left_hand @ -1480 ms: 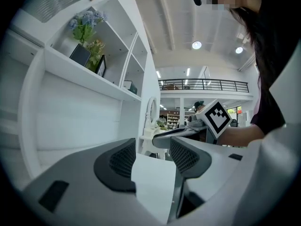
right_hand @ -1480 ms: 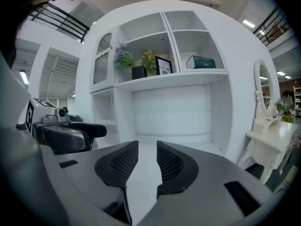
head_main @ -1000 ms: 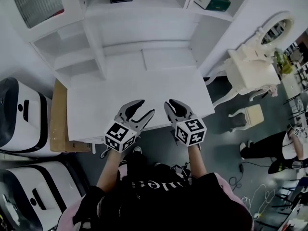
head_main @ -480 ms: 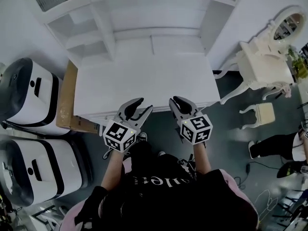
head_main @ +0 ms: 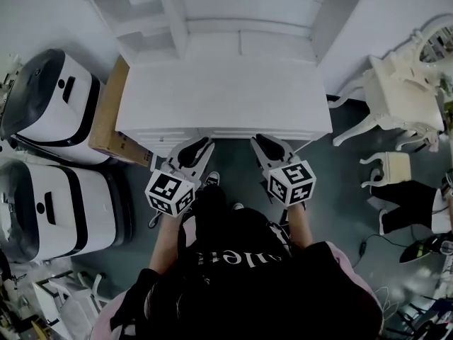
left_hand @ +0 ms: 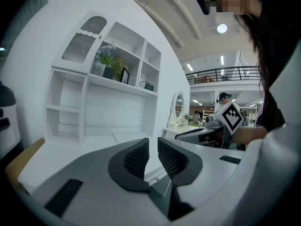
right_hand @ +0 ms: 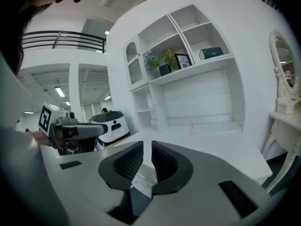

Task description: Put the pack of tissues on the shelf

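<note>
**A:** Where is the pack of tissues?

**B:** A green and white boxy pack [right_hand: 210, 53] lies in the upper right of the right gripper view. It is alone in the top right compartment of the tall white wooden shelf unit [right_hand: 197, 66]. It looks like the tissues, but its print is too small to read. The left gripper view shows it above centre [left_hand: 148, 85], on the same board.

**A:** What do the other compartments hold?

**B:** The one just left of it holds pale purple flowers [right_hand: 149, 59], a leafy green plant [right_hand: 169, 56] and a black picture frame [right_hand: 182, 60], side by side. Further left is an arched mesh door [right_hand: 133, 55].

**A:** And the fingers?

**B:** In the head view both grippers sit at lower centre, below the front edge of the flat white desk top [head_main: 223, 98]. They are well apart from the pack. The left gripper [left_hand: 153, 142] is closing, with only a thin slit between its ribbed black pads [left_hand: 136, 159] and nothing in it. The right gripper [right_hand: 146, 147] is closing too, its jaws almost together and holding nothing.

**A:** Around them?

**B:** Two rounded white-and-black machines [head_main: 49, 98] stand at the head view's left edge. A brown board [head_main: 106, 112] stands just beside the desk. A carved white dressing table [head_main: 403, 91] is at the right.
</note>
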Motion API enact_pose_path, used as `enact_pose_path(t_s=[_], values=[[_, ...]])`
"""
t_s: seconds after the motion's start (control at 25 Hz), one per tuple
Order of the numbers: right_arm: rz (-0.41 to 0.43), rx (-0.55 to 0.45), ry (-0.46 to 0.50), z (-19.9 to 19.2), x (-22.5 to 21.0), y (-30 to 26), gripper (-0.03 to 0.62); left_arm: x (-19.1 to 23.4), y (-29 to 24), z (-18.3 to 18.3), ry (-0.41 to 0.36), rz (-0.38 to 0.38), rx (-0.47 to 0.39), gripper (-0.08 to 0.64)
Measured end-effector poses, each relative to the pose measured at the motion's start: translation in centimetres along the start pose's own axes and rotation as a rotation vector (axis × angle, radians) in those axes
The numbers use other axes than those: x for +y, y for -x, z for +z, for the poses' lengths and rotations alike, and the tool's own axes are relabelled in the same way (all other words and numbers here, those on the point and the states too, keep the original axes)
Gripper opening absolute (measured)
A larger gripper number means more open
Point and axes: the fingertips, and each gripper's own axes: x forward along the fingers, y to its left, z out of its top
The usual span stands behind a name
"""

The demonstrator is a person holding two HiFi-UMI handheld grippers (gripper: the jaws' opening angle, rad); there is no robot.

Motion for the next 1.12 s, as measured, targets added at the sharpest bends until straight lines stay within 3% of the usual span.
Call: enact_pose_path(t_s=[0.32,1.12], values=[[0.054,0.008,0.030,-1.1,2.2,1.7,0.074,-2.0,2.8,-1.2,0.015,0.042,0.000,0.054],[0.059,-0.002,0.037,-2.3,3.1,4.9,0.072,-6.2,4.2,-2.9,0.035,0.009,0.010,0.052]])
